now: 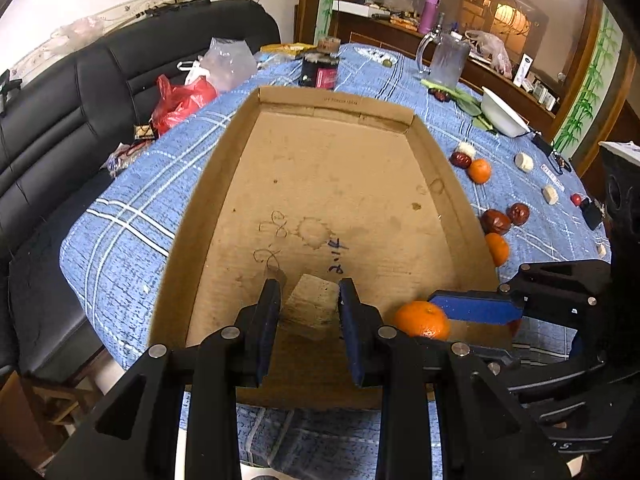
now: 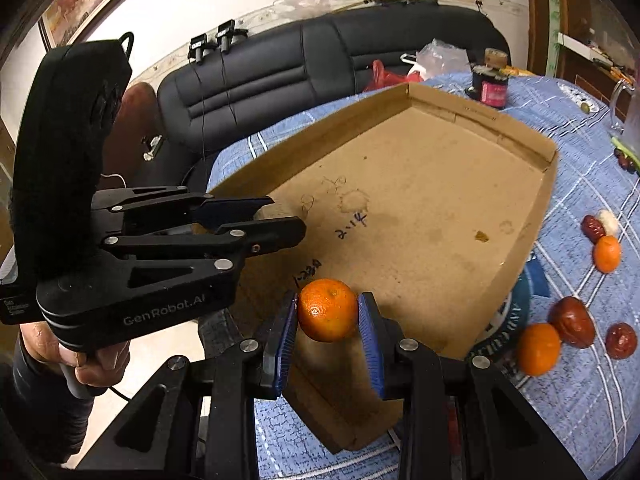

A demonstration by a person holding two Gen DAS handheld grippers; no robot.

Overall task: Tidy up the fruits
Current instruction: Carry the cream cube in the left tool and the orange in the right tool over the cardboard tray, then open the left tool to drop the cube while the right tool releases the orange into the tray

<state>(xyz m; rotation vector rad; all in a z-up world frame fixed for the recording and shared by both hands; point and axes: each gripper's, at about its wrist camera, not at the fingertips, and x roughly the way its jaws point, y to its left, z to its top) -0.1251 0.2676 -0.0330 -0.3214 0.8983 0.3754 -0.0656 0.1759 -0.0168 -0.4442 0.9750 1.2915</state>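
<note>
A shallow cardboard tray (image 1: 440,160) (image 2: 548,216) lies on the blue checked tablecloth. My left gripper (image 1: 310,312) is shut on a pale whitish chunk (image 1: 310,306) just above the tray's near end; it also shows at left in the right wrist view (image 2: 276,216). My right gripper (image 2: 328,312) is shut on a tangerine (image 2: 327,309) over the tray's near corner; the tangerine (image 1: 422,319) also shows in the left wrist view. Loose tangerines (image 2: 537,349) (image 2: 607,253), red dates (image 2: 572,321) (image 2: 621,340) and pale chunks (image 1: 524,162) lie on the cloth right of the tray.
A black sofa (image 1: 80,92) runs along the table's left. At the table's far end are a dark jar (image 1: 320,68), plastic bags (image 1: 180,100), a glass mug (image 1: 446,60) and a white bowl (image 1: 504,114). A cabinet stands behind.
</note>
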